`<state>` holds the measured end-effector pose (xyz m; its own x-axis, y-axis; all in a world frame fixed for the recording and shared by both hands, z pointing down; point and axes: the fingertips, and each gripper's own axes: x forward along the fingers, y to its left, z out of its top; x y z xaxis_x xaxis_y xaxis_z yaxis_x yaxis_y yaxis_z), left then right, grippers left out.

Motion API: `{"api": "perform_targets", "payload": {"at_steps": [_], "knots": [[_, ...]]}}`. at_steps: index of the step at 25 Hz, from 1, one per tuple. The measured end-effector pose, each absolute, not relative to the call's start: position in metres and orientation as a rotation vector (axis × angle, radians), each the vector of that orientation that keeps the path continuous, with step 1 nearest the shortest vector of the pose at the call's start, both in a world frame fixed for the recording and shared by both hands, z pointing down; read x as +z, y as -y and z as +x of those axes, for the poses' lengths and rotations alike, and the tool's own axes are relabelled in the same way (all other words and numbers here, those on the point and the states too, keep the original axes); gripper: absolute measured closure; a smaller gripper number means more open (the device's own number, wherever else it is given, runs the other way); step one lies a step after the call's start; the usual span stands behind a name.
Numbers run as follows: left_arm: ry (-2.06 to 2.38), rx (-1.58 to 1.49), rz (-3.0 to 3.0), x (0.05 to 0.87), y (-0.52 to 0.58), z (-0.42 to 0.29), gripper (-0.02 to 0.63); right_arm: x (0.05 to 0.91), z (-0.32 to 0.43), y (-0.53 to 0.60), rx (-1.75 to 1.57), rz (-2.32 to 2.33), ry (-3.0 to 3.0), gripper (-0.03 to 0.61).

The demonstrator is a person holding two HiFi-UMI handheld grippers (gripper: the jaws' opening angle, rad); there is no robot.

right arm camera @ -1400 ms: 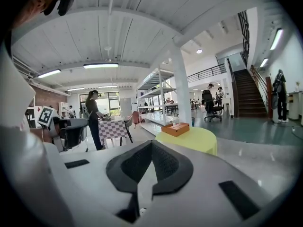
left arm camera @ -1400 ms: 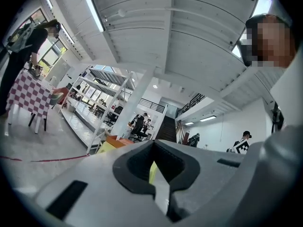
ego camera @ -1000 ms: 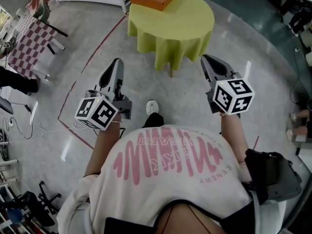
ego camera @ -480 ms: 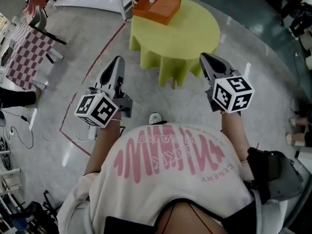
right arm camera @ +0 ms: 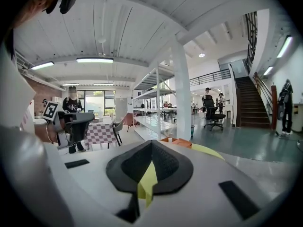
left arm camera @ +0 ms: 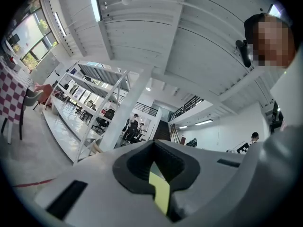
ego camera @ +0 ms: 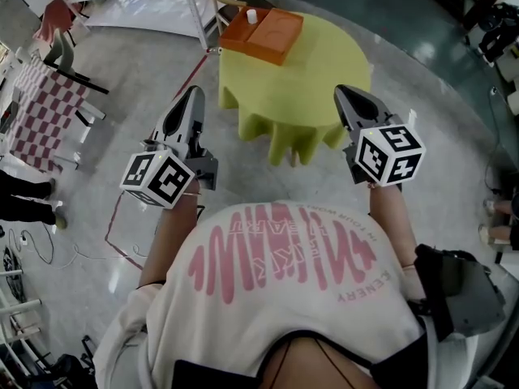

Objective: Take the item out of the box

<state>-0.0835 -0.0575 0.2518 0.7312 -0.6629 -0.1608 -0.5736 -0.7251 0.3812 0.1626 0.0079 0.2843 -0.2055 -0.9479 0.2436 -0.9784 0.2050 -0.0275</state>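
Two grippers, both empty, is how I read this. The left gripper [ego camera: 192,102] and right gripper [ego camera: 347,102] point forward, one on each side of the head view. Each has its jaws pressed together to a point. Each gripper's own view confirms it: the jaws meet along the middle and pinch nothing.

The box [ego camera: 272,35] is orange and open-topped, and sits on the far left part of a round table [ego camera: 324,71] with a yellow-green cover. The item [ego camera: 252,16] is a small white thing standing upright inside the box, near its far left corner. It is too small for me to say what it is. From the right gripper view I can just see the box [right arm camera: 179,142] past the jaw tips, across the floor [right arm camera: 255,150].

I judge this to be the approach step. Both grippers are well short of the table, the box is untouched and the item is not yet out. Nothing has been gripped.

Next I need to come up to the near edge of the table, and the box lies beyond that, so the reach will be long. The left gripper looks better placed, since the box is on that side. Its jaws must spread before they go down over the box wall. Then they should close on the item and lift it straight up clear of the rim. The right gripper could steady the box if it slides on the cover.
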Motion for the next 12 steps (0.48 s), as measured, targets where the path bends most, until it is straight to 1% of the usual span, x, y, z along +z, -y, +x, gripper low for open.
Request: {"api": "perform_targets", "payload": {"at_steps": [12], "knots": [[0.941, -0.399, 2.601, 0.274, 0.098, -0.071, 0.607, 0.301, 0.182, 0.03, 0.371, 1.886, 2.305, 0.572]]}}
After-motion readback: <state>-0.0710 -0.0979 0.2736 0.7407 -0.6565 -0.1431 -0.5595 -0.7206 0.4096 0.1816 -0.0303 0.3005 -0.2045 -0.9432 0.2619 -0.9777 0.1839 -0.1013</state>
